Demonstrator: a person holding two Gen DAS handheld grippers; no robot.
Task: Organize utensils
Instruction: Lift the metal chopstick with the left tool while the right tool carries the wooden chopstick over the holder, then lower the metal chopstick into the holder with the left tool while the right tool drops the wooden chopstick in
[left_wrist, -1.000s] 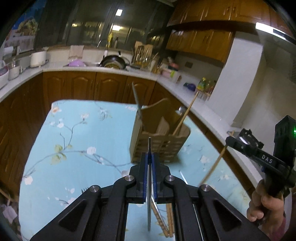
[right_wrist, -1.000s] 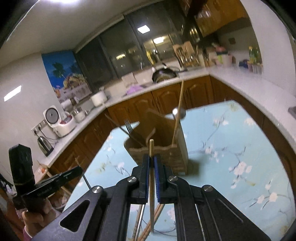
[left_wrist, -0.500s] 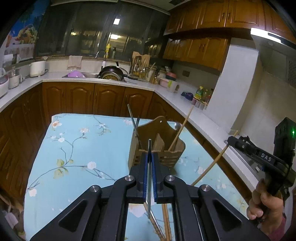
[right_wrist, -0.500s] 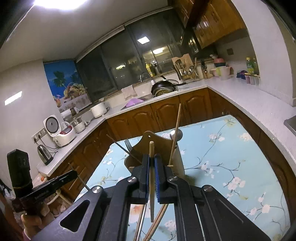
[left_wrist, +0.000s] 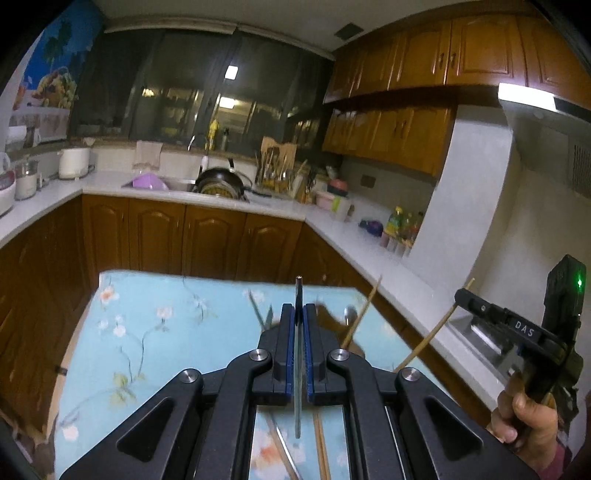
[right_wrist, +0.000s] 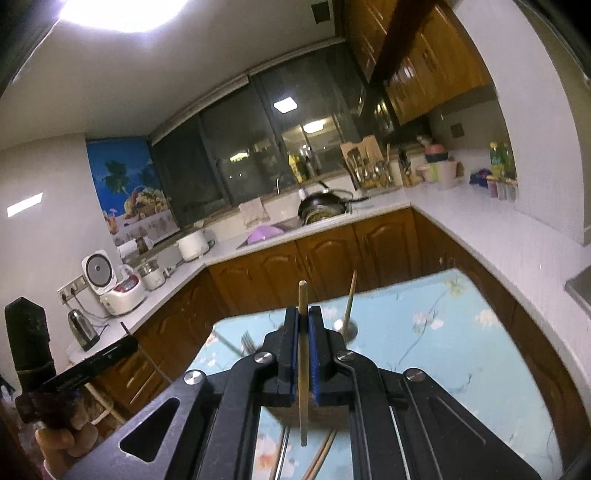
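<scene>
My left gripper (left_wrist: 298, 315) is shut on a thin metal utensil (left_wrist: 297, 402), seen edge-on and upright. My right gripper (right_wrist: 303, 317) is shut on a wooden chopstick (right_wrist: 303, 369), also upright. Each gripper shows in the other's view, held by a hand: the right gripper (left_wrist: 498, 321) with its chopstick (left_wrist: 432, 332), the left gripper (right_wrist: 92, 365). The wooden utensil holder (left_wrist: 330, 323) is mostly hidden behind my fingers. A chopstick (left_wrist: 364, 314), a spoon (right_wrist: 345, 326) and a fork (right_wrist: 245, 339) stick out of it. Both grippers hang above the blue floral table (left_wrist: 147, 332).
Loose chopsticks (left_wrist: 321, 446) and a metal utensil (right_wrist: 282, 454) lie on the cloth under the grippers. White counters over wooden cabinets (left_wrist: 184, 240) wrap around the table. A wok (left_wrist: 219, 181) sits by the sink, with a rice cooker (right_wrist: 110, 284) and a kettle (right_wrist: 83, 328) at the left.
Both grippers have risen and tipped upward with their utensils still held. The holder has dropped lower in both views, behind the fingers. More of the kitchen and ceiling shows.
</scene>
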